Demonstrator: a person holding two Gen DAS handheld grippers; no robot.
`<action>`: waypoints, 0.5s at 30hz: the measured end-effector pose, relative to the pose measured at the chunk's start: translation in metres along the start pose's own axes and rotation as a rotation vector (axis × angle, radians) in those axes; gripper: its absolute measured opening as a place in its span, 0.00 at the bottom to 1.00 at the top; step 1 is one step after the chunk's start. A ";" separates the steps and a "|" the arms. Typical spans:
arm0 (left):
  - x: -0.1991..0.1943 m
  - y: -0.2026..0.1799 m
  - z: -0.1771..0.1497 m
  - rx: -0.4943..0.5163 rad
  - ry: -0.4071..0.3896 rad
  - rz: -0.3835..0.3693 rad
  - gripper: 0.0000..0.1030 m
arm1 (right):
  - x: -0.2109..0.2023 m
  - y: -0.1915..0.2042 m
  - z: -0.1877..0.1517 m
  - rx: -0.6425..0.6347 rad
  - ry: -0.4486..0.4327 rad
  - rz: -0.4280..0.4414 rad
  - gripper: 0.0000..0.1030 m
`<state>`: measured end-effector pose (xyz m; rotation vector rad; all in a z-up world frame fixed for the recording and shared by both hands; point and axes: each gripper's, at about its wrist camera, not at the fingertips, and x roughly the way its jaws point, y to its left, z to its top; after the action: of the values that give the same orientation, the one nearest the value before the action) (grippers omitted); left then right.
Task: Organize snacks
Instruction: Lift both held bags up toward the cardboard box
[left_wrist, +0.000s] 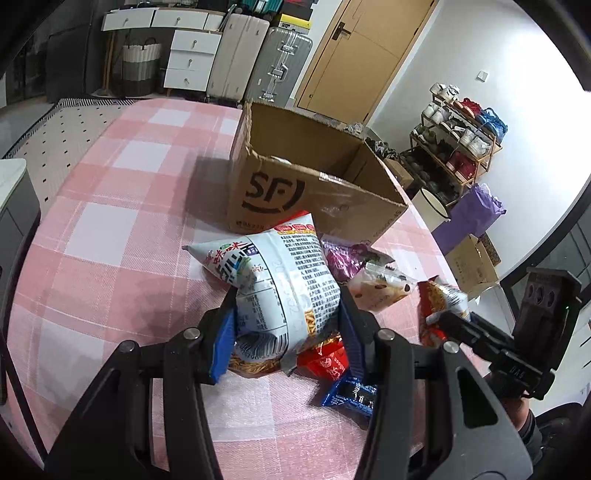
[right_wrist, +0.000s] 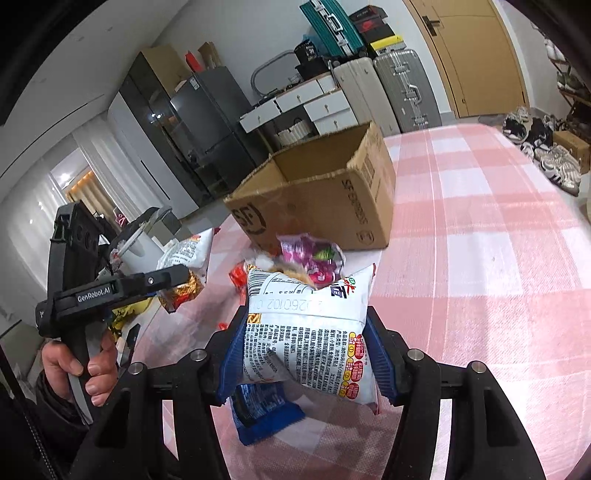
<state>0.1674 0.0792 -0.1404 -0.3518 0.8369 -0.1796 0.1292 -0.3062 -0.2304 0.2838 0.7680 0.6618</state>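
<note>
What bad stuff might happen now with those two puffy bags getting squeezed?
1. The left gripper pinches the left bag and the right gripper pinches the right bag. The jaws dent both, so snacks might crush or a bag might pop.
2. The cardboard box has tall walls; a bag carried low may bump the rim and slip.
3. The purple packet and blue packet lie loose underneath and might get knocked.
</note>
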 end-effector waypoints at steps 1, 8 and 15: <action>-0.003 0.001 0.001 0.000 -0.008 -0.003 0.45 | -0.002 0.001 0.003 -0.003 -0.006 -0.001 0.58; -0.021 0.004 0.017 0.021 -0.045 0.014 0.46 | -0.013 0.003 0.026 -0.014 -0.038 0.005 0.58; -0.036 -0.003 0.046 0.066 -0.075 0.023 0.46 | -0.022 0.018 0.060 -0.071 -0.088 0.019 0.58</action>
<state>0.1782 0.0974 -0.0855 -0.2852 0.7588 -0.1711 0.1527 -0.3065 -0.1684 0.2540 0.6566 0.6889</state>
